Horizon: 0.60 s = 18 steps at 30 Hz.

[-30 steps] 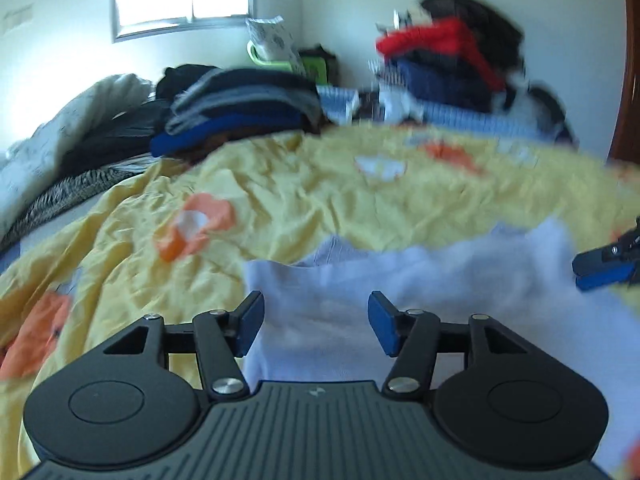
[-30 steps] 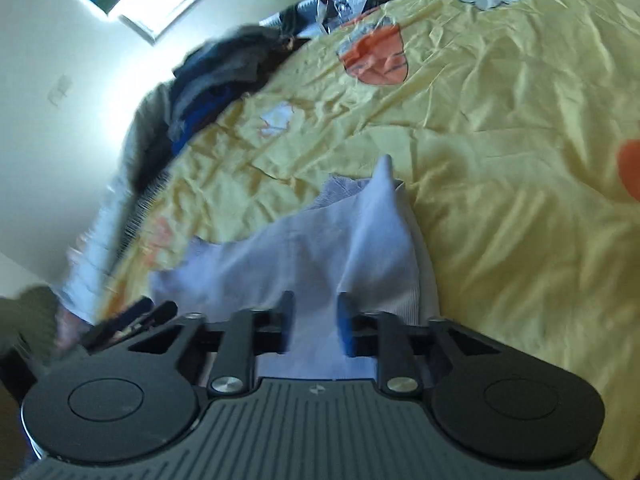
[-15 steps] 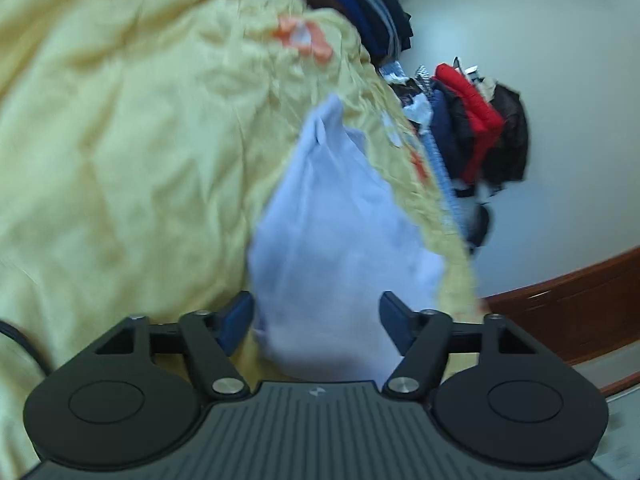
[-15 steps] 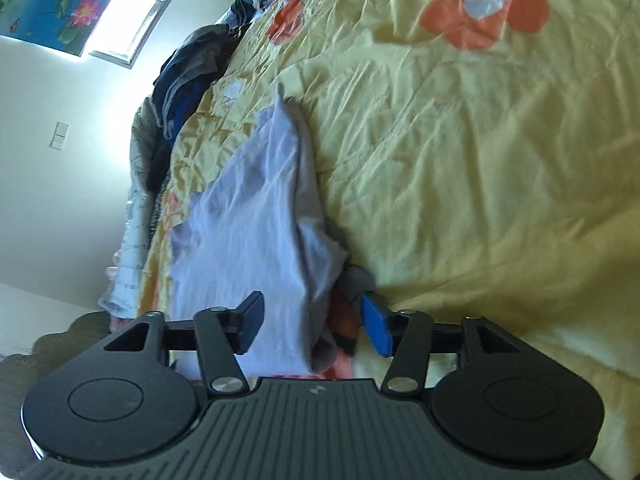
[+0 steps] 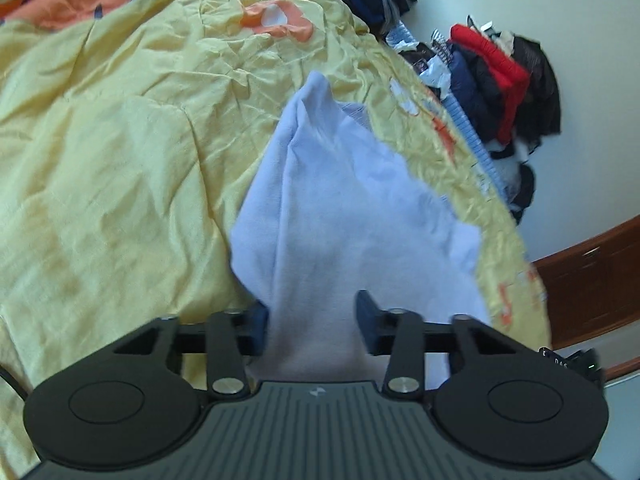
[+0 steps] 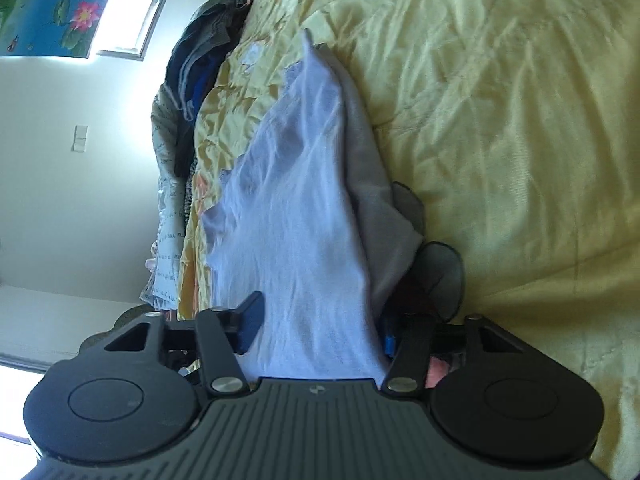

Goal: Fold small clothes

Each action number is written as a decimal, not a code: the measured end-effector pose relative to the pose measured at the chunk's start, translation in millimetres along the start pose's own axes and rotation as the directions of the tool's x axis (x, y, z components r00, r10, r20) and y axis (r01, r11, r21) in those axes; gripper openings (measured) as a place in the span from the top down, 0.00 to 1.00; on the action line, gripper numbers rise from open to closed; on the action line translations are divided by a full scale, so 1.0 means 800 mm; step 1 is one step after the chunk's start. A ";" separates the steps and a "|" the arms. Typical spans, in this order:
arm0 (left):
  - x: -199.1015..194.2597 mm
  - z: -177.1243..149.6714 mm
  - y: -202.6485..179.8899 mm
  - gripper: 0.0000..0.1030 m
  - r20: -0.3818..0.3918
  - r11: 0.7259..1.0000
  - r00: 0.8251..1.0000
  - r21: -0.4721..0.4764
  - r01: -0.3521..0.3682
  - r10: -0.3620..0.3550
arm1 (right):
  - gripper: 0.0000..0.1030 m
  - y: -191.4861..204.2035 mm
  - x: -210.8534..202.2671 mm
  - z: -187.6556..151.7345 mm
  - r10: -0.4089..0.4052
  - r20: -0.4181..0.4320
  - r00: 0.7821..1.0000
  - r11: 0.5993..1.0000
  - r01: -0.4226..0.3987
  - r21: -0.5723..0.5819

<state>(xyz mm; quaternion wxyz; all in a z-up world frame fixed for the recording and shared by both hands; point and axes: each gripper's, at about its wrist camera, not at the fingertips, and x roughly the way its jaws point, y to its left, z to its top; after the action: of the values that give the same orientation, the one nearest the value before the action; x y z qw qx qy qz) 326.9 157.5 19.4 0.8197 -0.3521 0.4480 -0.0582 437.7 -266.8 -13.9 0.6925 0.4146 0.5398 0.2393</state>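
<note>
In the left wrist view the left claw [image 5: 311,316] sits at the lower centre of the frame, its jaws having just been closing with the pale lavender garment [image 5: 340,208] between them. The cloth fills the gap, yet whether the pads actually pinch it cannot be told. From there the garment runs up the frame to a peak, lying on the yellow flowered bedspread [image 5: 120,152].

In the right wrist view the right claw [image 6: 318,326] has also just been closing around the same garment [image 6: 296,208]. The cloth fills the gap between its fingers, but a firm pinch cannot be confirmed. Piled clothes [image 5: 496,68] sit at the upper right of the left view.
</note>
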 end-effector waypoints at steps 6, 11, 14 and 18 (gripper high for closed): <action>-0.001 -0.007 -0.021 0.87 0.015 0.983 0.991 0.129 -0.133 0.132 | 0.88 -0.015 0.000 -0.007 -0.027 0.023 0.999 1.000 0.027 -0.003; -0.003 -0.011 -0.042 0.93 0.032 0.957 0.981 0.217 -0.195 0.193 | 0.86 -0.001 -0.001 -0.010 -0.052 0.048 0.997 0.998 0.055 -0.044; -0.007 -0.010 -0.049 0.94 0.036 0.947 0.978 0.246 -0.207 0.204 | 0.86 0.007 -0.007 -0.012 -0.048 0.057 0.997 0.997 0.052 -0.064; -0.015 -0.015 -0.062 0.94 0.057 0.923 0.970 0.300 -0.243 0.237 | 0.87 0.013 -0.014 -0.012 -0.040 0.054 0.998 0.996 0.044 -0.075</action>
<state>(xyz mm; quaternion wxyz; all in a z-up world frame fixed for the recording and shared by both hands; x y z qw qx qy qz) 321.6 119.4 54.4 0.8694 -0.1646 0.4654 -0.0224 426.5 -266.8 0.1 0.7267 0.3825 0.5203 0.2341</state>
